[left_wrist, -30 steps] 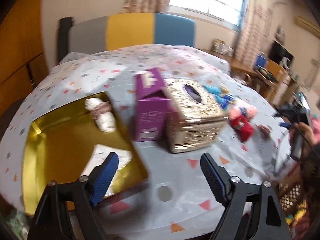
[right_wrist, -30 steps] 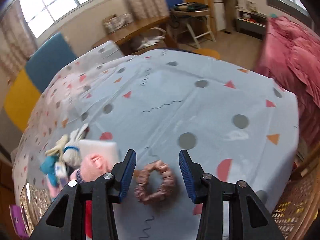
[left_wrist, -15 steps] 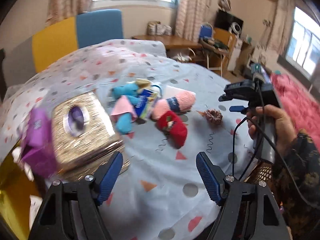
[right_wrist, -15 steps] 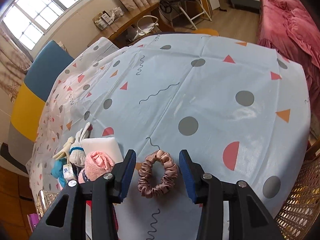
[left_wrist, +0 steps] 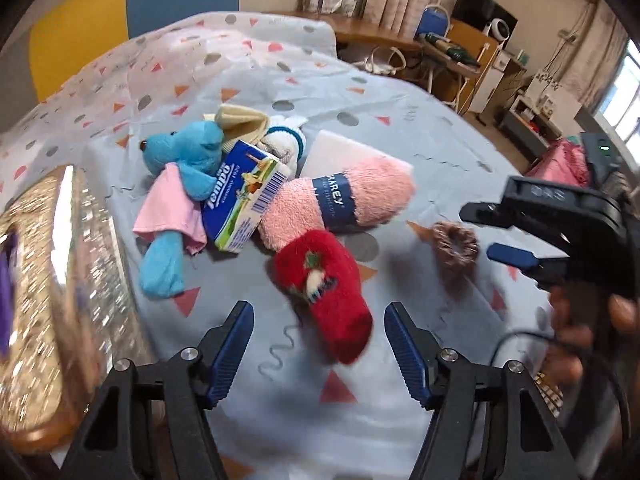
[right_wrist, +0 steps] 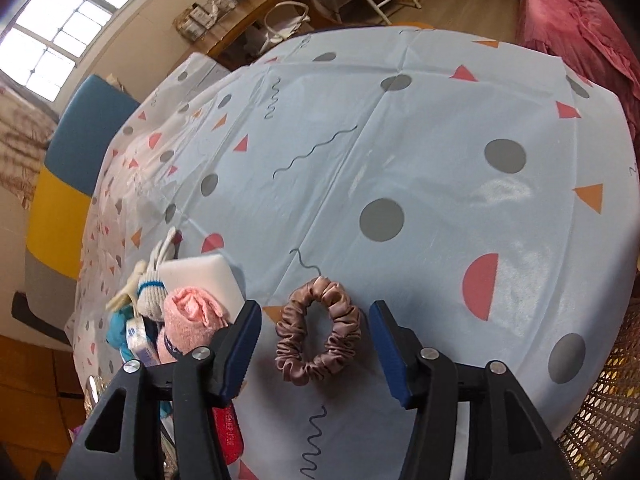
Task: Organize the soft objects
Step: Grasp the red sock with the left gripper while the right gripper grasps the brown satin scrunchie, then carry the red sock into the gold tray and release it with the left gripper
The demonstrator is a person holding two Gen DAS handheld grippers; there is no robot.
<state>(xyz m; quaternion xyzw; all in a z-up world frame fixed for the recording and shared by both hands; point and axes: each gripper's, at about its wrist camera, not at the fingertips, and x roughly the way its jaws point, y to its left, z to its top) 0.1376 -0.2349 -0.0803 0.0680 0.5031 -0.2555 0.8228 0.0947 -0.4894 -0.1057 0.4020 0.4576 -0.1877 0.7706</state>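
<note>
A red plush sock (left_wrist: 324,284) lies on the blue patterned tablecloth (left_wrist: 420,152). My left gripper (left_wrist: 318,318) hovers over its near end, jaws closing, with the sock's toe between the pads but untouched. Behind it lie a pink rolled towel (left_wrist: 360,196), a tissue pack (left_wrist: 244,196), a blue plush toy (left_wrist: 188,160) and a white foam block (left_wrist: 340,150). A mauve satin scrunchie (right_wrist: 346,332) rests flat between the fingers of my right gripper (right_wrist: 316,316), whose jaws are opening clear of it. In the left wrist view the right gripper (left_wrist: 494,236) sits beside the scrunchie (left_wrist: 456,246).
A glittery gold box (left_wrist: 48,280) stands close on the left. A person's hand (left_wrist: 580,340) holds the right gripper at the table's right edge. A wicker seat (right_wrist: 600,408) is beyond that edge. A yellow and blue chair back (left_wrist: 132,12) stands behind the table.
My left gripper swung right from the gold tray and boxes to the soft pile and sank over the red sock, its jaws narrowing. The right gripper's jaws widened around the scrunchie.
</note>
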